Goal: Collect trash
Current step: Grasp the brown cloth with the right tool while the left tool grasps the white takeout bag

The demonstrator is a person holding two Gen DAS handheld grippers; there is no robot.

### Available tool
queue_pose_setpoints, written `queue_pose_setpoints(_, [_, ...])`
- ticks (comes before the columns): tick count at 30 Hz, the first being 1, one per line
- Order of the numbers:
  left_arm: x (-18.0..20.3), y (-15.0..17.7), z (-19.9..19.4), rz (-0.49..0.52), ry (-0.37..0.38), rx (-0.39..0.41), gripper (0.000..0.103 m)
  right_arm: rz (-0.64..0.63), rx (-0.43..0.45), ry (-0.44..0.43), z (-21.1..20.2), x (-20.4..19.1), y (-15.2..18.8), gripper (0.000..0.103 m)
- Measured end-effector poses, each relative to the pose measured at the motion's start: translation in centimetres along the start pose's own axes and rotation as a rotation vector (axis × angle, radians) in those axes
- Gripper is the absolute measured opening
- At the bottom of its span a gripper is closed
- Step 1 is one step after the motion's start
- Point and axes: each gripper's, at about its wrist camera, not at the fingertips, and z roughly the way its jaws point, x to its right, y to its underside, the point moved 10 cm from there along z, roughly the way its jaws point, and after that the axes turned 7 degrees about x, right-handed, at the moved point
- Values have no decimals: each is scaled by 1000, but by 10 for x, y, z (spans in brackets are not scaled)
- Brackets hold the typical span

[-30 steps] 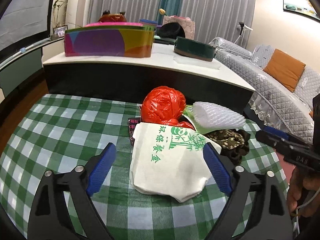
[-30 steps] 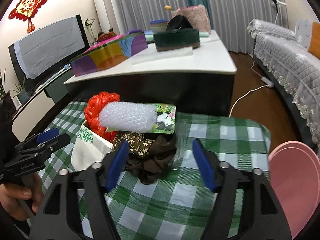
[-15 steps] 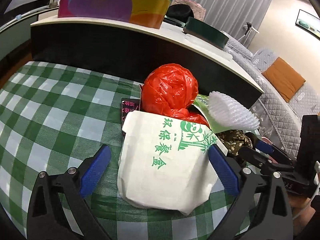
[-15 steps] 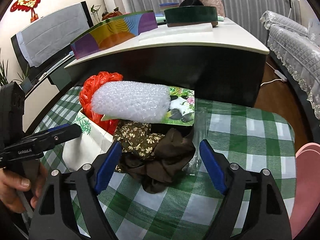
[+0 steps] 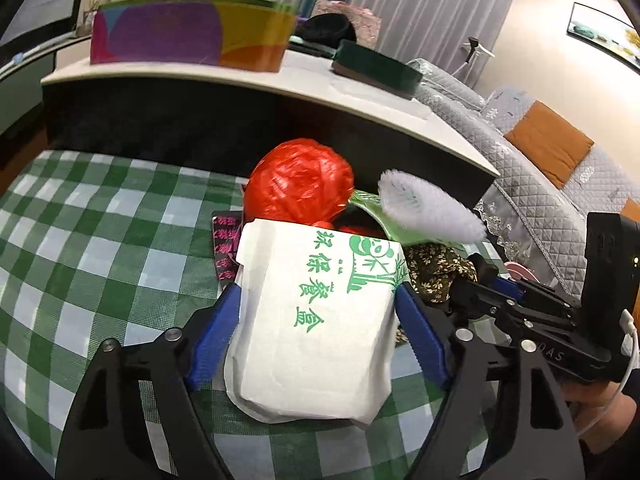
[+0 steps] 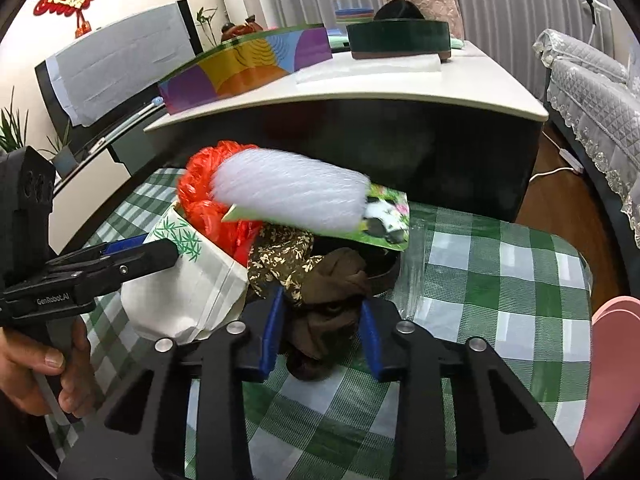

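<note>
On the green checked tablecloth (image 5: 100,240), the trash lies in one heap. Leftmost, the left gripper (image 5: 320,320) has just been closing; its blue pads press both sides of the white paper bag (image 5: 316,316). The bag looks light and crushable, so the lower sides are judged the soundest hold. Behind it sit a red plastic bag (image 5: 298,182) and white foam netting (image 6: 292,192), both light and springy. To the right, the right gripper (image 6: 322,316) has likewise been closing and pinches the brown cloth (image 6: 328,304), which is soft, limp and best bunched.
</note>
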Motion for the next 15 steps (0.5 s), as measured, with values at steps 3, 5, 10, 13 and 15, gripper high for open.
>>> queue_pose_setpoints(3, [6,-3,-7,9,4,13,72,2,14,4,-10,0,-2,32])
queue_pose_setpoints(5, [10,-4,-13,11,9,26,72,6,24,5,-20,0,-3,32])
queue_pose_setpoints(10, [15,-8,-35,20,20,61,72,-2,51,19,-45,-3,-4,32])
queue_pose_setpoints(13, [20,-13,-48,39,17,88,72,-8,71,37,-63,-3,-5,32])
queue_pose_setpoints(15, [24,-14,-57,58,14,106,72,-6,87,49,-76,-2,-7,32])
